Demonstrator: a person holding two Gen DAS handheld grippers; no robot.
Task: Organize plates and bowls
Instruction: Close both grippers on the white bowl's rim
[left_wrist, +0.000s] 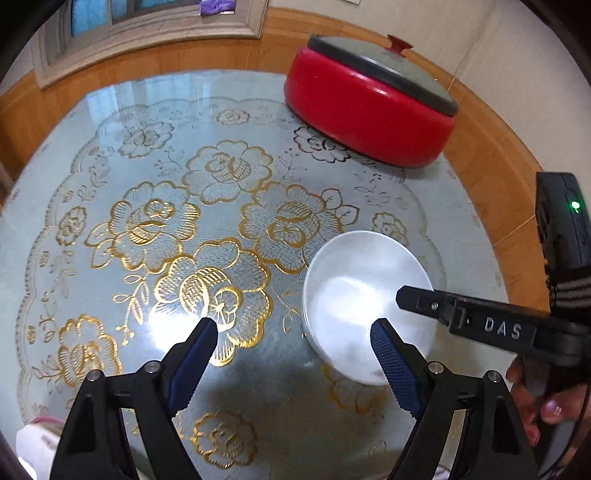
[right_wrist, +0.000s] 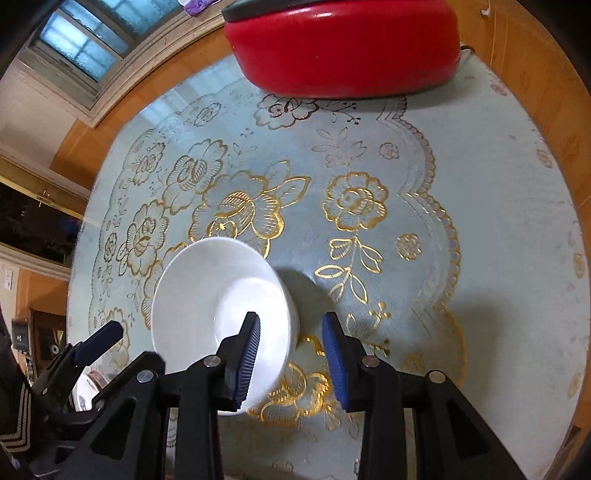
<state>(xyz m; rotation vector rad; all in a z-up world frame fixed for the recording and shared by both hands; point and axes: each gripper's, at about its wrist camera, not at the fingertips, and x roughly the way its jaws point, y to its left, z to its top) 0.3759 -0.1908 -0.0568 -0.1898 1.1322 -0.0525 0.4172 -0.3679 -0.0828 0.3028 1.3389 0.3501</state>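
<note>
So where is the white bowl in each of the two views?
Left wrist view: the white bowl sits lower right, by the right tool.
Right wrist view: the white bowl sits lower left, its rim between the right tool's pads.
Shared landmark: the red pot, at the table's far edge.

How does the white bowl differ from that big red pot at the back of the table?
The white bowl is open and looks empty; the red pot is covered by a dark lid. The bowl is much the smaller. It sits near the right gripper, whose open fingers straddle its rim; the pot stands apart at the far edge. Both are round and rest on the flowered tablecloth.
</note>
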